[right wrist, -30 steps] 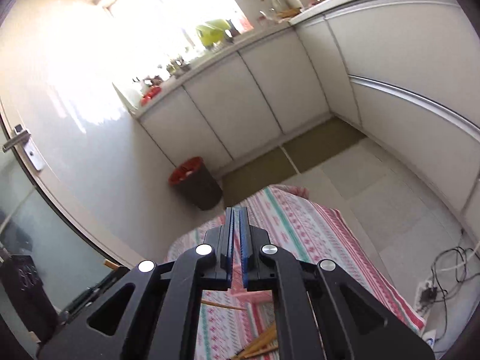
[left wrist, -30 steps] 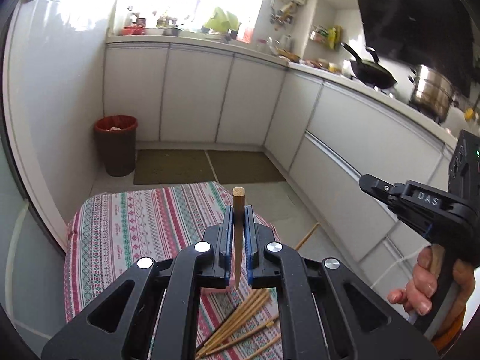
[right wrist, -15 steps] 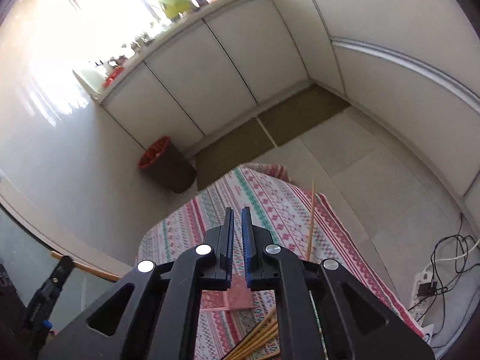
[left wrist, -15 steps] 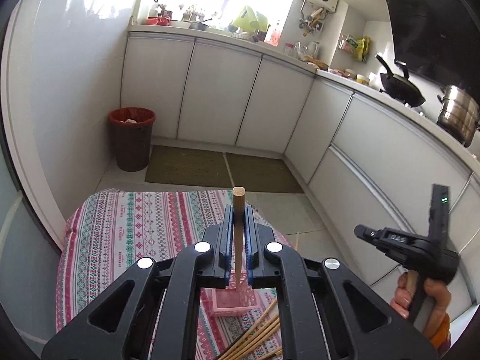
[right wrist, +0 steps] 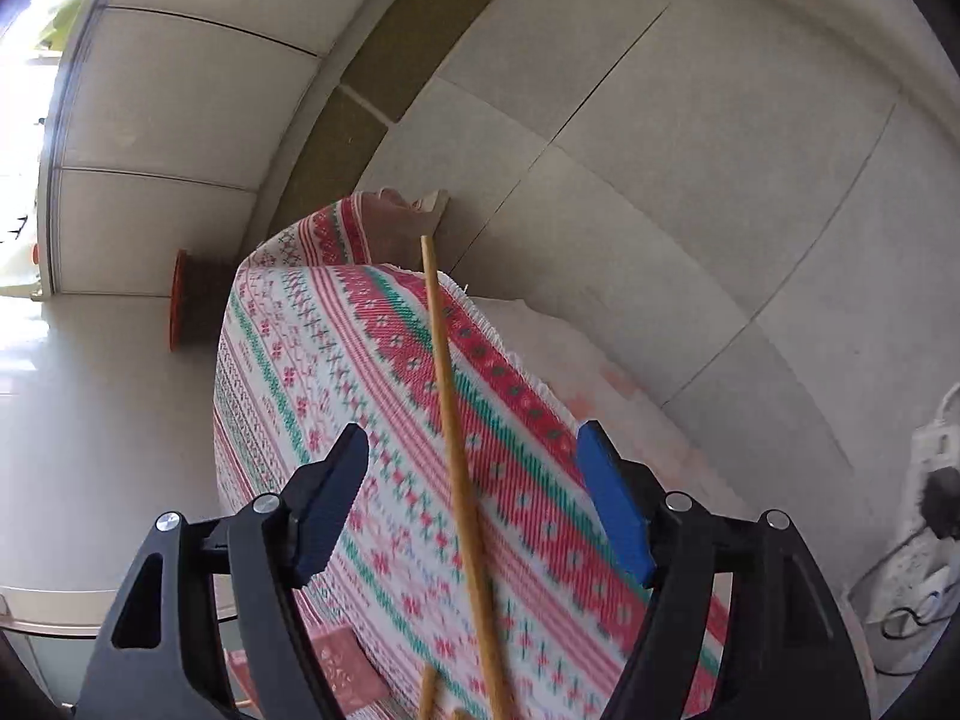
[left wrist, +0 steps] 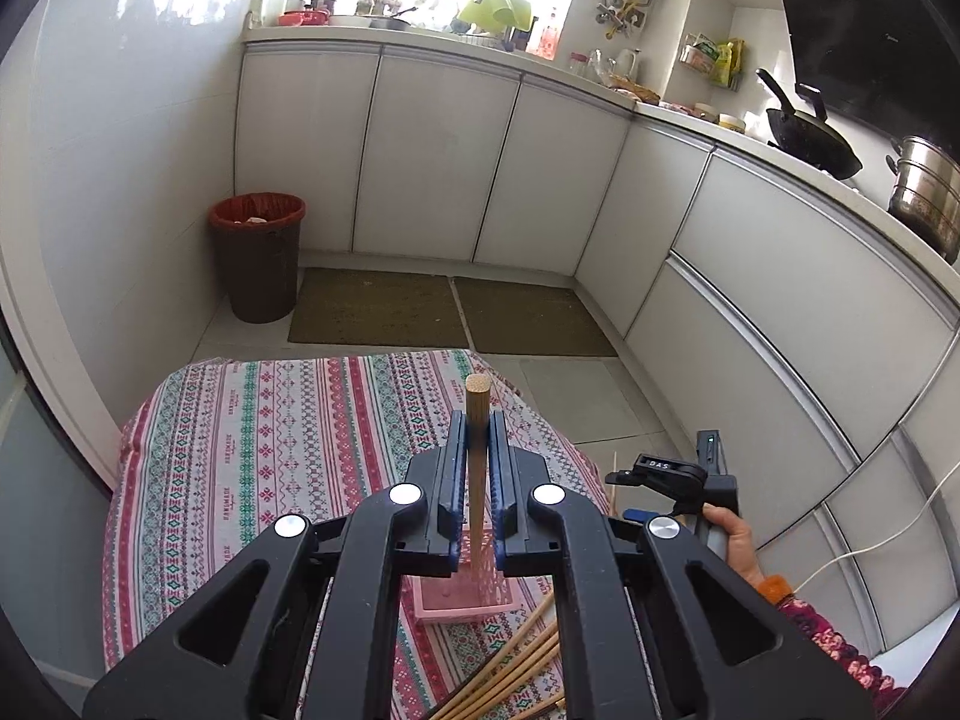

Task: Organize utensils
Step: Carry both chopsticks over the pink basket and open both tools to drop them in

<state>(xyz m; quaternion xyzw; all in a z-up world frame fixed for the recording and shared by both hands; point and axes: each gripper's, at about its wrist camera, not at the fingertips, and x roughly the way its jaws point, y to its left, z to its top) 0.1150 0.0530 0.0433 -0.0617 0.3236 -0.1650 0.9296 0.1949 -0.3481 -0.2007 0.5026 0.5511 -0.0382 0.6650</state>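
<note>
Above the pink slotted plastic holder (left wrist: 465,591), the left gripper (left wrist: 478,450) clamps one round wooden chopstick (left wrist: 477,420) upright for lowering in, while the right gripper's (right wrist: 474,504) jaws are opening around a loose chopstick (right wrist: 453,432) beside it, untouched.

I count one chopstick (left wrist: 478,468) clamped between my left fingers and one pink basket (left wrist: 465,591) on the one striped cloth (left wrist: 288,450). One loose chopstick (right wrist: 456,450) lies between my right fingers; the heap of chopsticks (left wrist: 510,681) beyond is too hidden to count. Farther off I count two floor mats (left wrist: 378,306), one bin (left wrist: 257,258), one wok (left wrist: 810,135) and one steel pot (left wrist: 924,192).
</note>
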